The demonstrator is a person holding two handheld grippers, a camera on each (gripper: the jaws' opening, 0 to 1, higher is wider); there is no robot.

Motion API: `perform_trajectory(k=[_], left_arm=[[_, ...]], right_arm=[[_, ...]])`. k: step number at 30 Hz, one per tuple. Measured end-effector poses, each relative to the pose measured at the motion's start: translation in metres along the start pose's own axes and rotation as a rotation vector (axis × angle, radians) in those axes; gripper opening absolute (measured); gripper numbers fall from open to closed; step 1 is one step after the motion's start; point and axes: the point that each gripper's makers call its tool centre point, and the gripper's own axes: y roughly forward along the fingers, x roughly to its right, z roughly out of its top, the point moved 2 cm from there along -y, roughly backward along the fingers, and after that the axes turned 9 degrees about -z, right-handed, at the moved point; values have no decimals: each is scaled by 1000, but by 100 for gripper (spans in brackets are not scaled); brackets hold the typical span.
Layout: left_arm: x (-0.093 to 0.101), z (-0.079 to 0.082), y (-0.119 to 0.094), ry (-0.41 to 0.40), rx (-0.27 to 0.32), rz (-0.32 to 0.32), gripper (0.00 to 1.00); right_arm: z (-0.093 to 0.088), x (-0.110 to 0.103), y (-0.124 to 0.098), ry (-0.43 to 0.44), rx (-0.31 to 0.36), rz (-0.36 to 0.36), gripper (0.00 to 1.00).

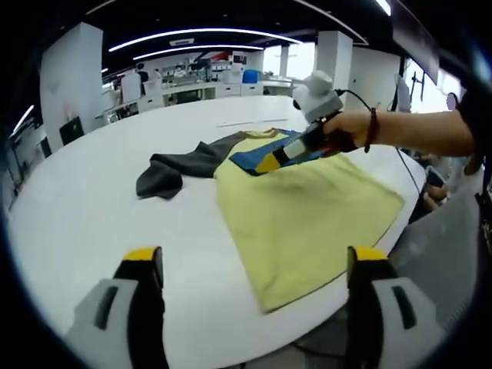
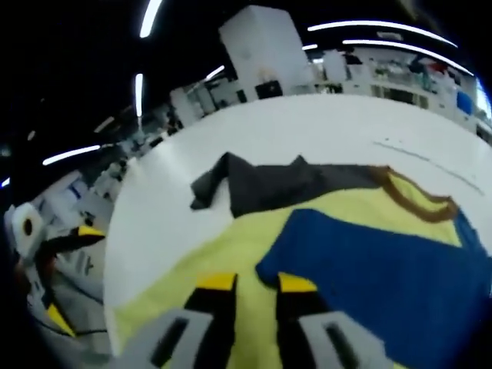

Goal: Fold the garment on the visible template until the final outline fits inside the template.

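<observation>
A yellow garment (image 1: pixel 307 215) lies spread on the white round table (image 1: pixel 92 207). Its dark grey sleeve (image 1: pixel 173 169) stretches out to the left, and its blue sleeve (image 1: pixel 265 154) is drawn across the chest. My right gripper (image 1: pixel 270 162), held by a hand, is shut on the blue sleeve's end. In the right gripper view its jaws (image 2: pixel 257 283) stand close together on the corner of the blue sleeve (image 2: pixel 369 277), with the yellow cloth (image 2: pixel 215 238) below and the grey sleeve (image 2: pixel 261 188) beyond. My left gripper (image 1: pixel 254 257) hovers open at the table's near edge, holding nothing.
A thin line mark (image 1: pixel 246 121) runs across the table behind the garment. The person's forearm with a red wristband (image 1: pixel 372 127) reaches in from the right. The table edge (image 1: pixel 369 261) lies close to the garment's hem. Desks and pillars stand far behind.
</observation>
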Motion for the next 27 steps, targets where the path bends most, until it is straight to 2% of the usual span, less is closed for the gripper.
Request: perform_trajectory(k=[6, 9, 13, 20, 27], left_arm=[[-1, 1, 2, -2, 6, 5, 99], [0, 3, 2, -4, 10, 1, 99], [1, 4, 3, 0, 15, -2, 99], [0, 5, 3, 1, 15, -4, 99], [1, 8, 5, 0, 18, -7, 99]], right_arm=[[8, 18, -4, -46, 40, -53, 46], [6, 30, -10, -44, 51, -101, 55], [4, 45, -20, -26, 62, -153, 73], [-6, 72, -42, 10, 68, -241, 87], [-17, 105, -63, 31, 77, -318, 93]])
